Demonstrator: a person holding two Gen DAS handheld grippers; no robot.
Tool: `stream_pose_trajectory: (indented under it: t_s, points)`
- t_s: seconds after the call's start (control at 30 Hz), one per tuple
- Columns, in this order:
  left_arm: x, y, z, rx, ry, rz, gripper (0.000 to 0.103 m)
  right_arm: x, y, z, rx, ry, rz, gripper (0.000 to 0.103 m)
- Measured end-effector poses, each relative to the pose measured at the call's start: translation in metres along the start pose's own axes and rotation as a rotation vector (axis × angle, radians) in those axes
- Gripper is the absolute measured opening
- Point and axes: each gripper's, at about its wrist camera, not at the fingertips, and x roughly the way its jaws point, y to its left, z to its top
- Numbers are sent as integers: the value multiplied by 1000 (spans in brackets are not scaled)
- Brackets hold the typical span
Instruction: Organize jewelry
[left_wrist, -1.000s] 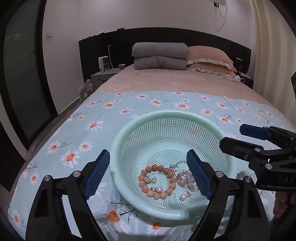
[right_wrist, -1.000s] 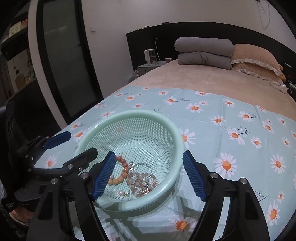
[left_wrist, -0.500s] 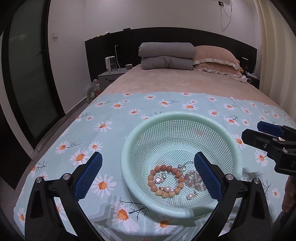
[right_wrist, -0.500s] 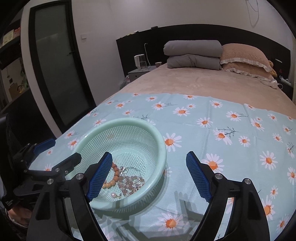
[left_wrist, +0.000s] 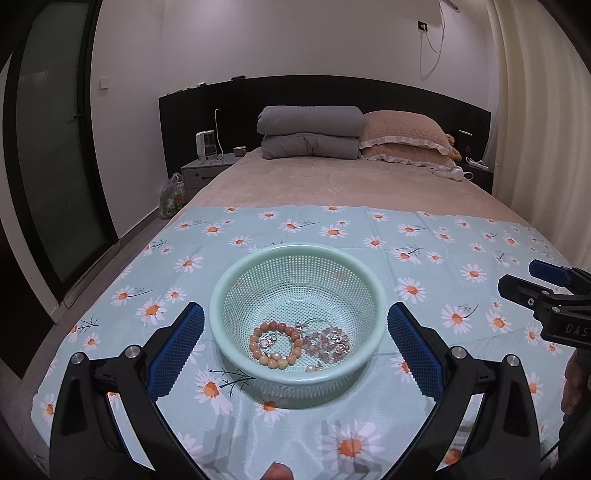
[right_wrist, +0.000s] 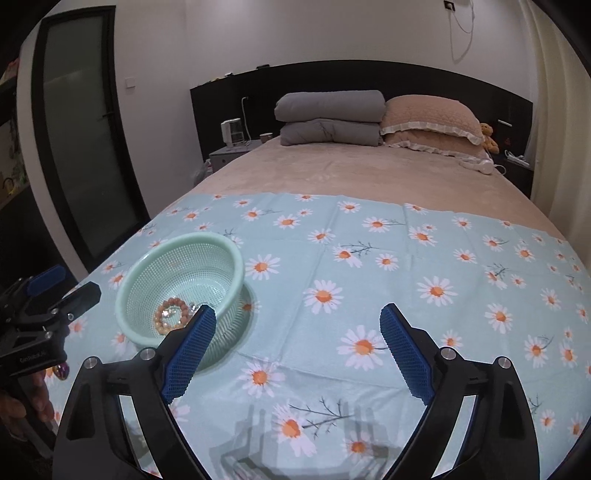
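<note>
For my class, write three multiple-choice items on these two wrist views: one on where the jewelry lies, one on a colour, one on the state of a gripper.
1. Where is the jewelry?
A. Inside the basket
B. Loose on the daisy cloth
C. On the pillow

2. What colour are the big round beads of the bracelet that lies on the left in the basket?
A. Black
B. Orange
C. Green

3. How is the left gripper?
A. Shut on a bracelet
B. Shut and empty
C. Open, holding nothing

Answers:
1 A: the orange bead bracelet and the pink bead bracelet lie on the floor of the mint basket, which stands on the daisy cloth.
2 B: its beads show orange against the mint mesh.
3 C: the left gripper has its blue pads wide apart, either side of the basket, touching nothing.
</note>
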Motion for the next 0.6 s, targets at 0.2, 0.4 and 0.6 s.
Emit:
stream_pose_trajectory:
  t_s: [0.2, 0.4, 0.6]
  points:
    - [-58, -43, 3, 83, -55, -5, 98, -60, -30, -16, 26, -30, -65, 88]
    - [-108, -82, 0, 153, -133, 60, 98, -114, -49, -26, 44, -71, -118, 89]
    - [-143, -103, -5, 109, -103, -31, 98, -167, -61, -40, 43, -116, -163, 91]
